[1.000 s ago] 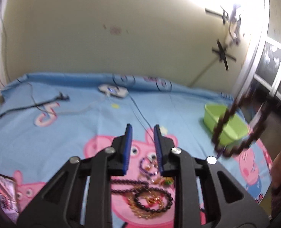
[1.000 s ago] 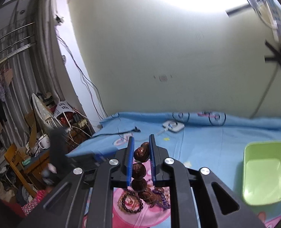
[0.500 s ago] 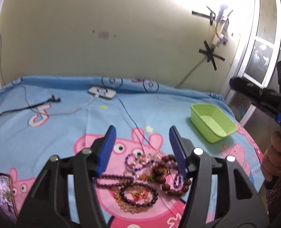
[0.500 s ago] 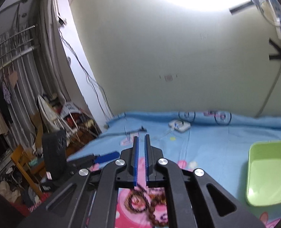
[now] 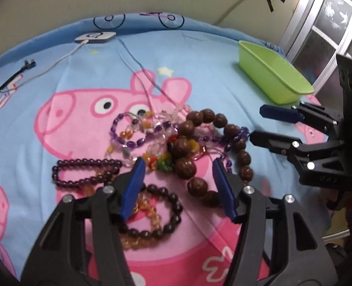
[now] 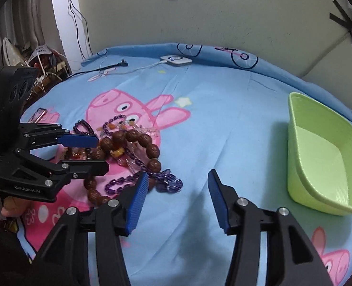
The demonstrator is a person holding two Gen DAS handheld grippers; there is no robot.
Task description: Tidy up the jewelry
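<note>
**Both tools released over the jewelry pile**

I am holding the left tool point(image 5: 178, 186) spread wide above the large brown wooden bead strand point(image 5: 201, 143), which is lying tangled with purple bead bracelets point(image 5: 128, 140) on the blue cartoon-pig bedsheet point(image 6: 223, 109). The right tool point(image 6: 177, 197) is gaping, empty, beside the lime-green plastic bin point(image 6: 319, 157).

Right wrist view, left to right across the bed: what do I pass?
Left gripper → brown bead string → right gripper → green bin.
</note>
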